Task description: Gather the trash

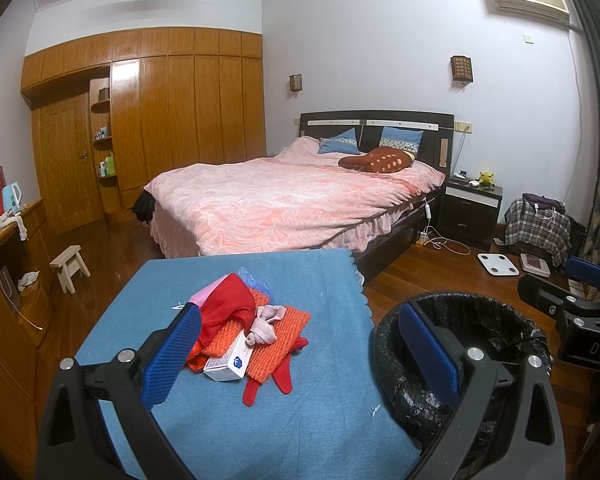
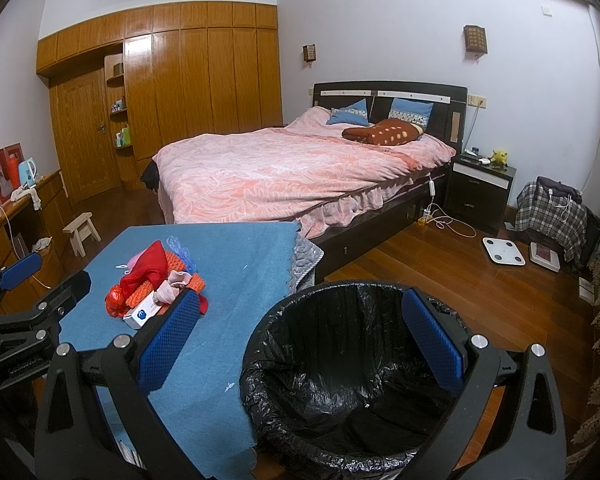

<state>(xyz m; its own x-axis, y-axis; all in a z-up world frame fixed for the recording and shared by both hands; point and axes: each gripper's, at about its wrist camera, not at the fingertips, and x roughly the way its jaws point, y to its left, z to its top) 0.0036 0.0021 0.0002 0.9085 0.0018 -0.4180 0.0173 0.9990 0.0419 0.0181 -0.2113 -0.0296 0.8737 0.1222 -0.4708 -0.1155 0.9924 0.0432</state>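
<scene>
- Drawer unit (image 1: 8,280) of wood along the left wall, well left of the desk (image 1: 228,420); a light blue kettle (image 1: 11,197) stands on its top.
- Small wooden stool (image 1: 70,267) on the floor between that unit and the desk.
- Left claw (image 1: 300,354) hangs over the near part of the desk, its blue pads spread wide with nothing between them; the left pad lies before the pile, the right pad before the bin's rim.
- Blue cloth covers the desk; the pile of trash and cloth sits toward its middle: a red cloth (image 1: 226,310) on top, an orange knitted piece (image 1: 278,344) under it, a pale pink sock (image 1: 266,322) and a white box (image 1: 230,364) with a blue mark at the pile's near edge.
- A small white scrap (image 1: 375,410) lies alone on the cloth near the desk's right edge.
- Trash bin (image 2: 340,452) with a black liner stands on the floor just right of the desk, mouth up; what lies in its bottom cannot be made out.
- Right claw (image 2: 300,344) hovers above the bin, released and wide, grasping nothing.
- Bed (image 2: 284,176) with a pink cover stands behind the desk.
- White scale (image 2: 503,251) lies on the floor, well right of the desk.
</scene>
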